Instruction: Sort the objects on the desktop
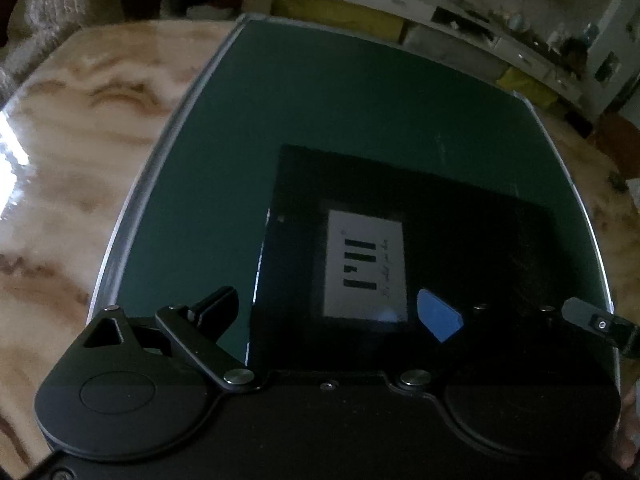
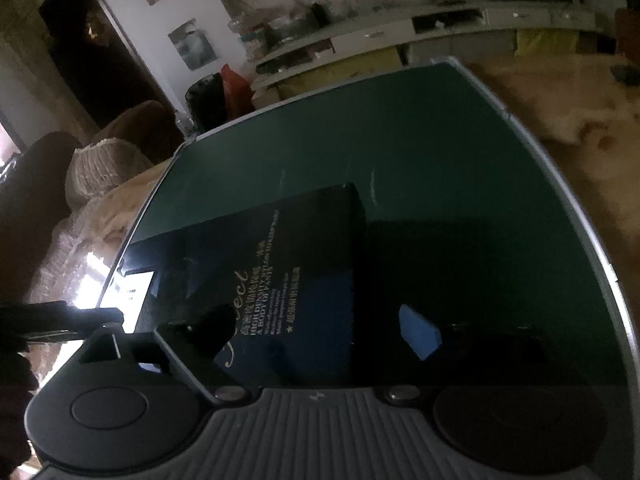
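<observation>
A flat black box (image 1: 460, 240) with a white label (image 1: 366, 270) lies on a dark green board (image 1: 320, 100). My left gripper (image 1: 328, 316) is open just above the box's near edge; its left finger (image 1: 216, 308) is off the box's left side and its blue-padded right finger (image 1: 438, 316) is over the box. In the right wrist view the same box (image 2: 304, 248) shows gold lettering. My right gripper (image 2: 320, 332) is open over the box's near end, with a blue pad (image 2: 420, 332) on its right finger. Neither gripper holds anything.
The green board has a metal rim (image 1: 160, 160) and rests on a marbled beige tabletop (image 1: 80, 140). The other gripper's finger (image 1: 600, 322) juts in at the right of the left wrist view. Shelving (image 2: 400, 32) and a brown sofa (image 2: 112, 148) stand beyond the table.
</observation>
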`<state>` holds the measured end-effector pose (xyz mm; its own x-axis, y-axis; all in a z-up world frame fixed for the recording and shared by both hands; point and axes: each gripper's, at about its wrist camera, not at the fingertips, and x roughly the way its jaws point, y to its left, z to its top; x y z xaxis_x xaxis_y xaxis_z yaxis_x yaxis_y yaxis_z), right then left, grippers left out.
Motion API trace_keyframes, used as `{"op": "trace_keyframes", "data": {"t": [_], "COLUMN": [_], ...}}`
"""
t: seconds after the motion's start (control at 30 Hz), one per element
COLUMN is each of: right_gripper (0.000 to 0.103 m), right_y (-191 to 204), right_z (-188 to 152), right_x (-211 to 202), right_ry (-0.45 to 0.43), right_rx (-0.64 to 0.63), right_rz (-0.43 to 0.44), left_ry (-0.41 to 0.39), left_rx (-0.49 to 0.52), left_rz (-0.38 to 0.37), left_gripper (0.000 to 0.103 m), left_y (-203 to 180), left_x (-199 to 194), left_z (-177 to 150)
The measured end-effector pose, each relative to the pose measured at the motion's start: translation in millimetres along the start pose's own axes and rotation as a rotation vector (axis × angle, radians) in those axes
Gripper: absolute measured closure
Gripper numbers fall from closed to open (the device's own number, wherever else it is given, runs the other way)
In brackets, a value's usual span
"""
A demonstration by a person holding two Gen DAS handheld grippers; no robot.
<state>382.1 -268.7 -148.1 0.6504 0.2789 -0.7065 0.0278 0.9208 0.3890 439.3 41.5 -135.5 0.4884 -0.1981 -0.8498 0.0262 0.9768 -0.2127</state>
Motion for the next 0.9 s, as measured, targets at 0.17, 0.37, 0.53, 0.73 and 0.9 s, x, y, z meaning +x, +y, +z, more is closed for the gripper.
{"op": "trace_keyframes", "data": {"t": [0.17,0.37,0.53,0.73,0.9], "right_gripper": [0.015,0.021,0.02,0.02,0.02], "right_y": [-4,-7,-2,0,7], "right_z": [0,-1,-1,-3,-3], "right_x": [8,16,17,13,7], "right_ry": [0.016,0.04,0.038,0.031,0.021], "right_rx": [0.018,0.039,0.015,-0.018,-0.048], "right_rz": [0.006,0.048,0.042,0.047,0.035], "left_ry": [0.019,0.021,0.017,0.002,-0.008], "left_rx": [-0.022,-0.016,0.008,0.039,0.054], "left_rz": [-0.017,-0.03,-0.03,-0.03,-0.024], "left_gripper": [0.008,0.005,0.005,0.006,0.006], "left_y": [5,3,-1,-6,-12], "left_x": [10,12,12,7,-1], "left_z": [-1,-2,-3,-7,-11]}}
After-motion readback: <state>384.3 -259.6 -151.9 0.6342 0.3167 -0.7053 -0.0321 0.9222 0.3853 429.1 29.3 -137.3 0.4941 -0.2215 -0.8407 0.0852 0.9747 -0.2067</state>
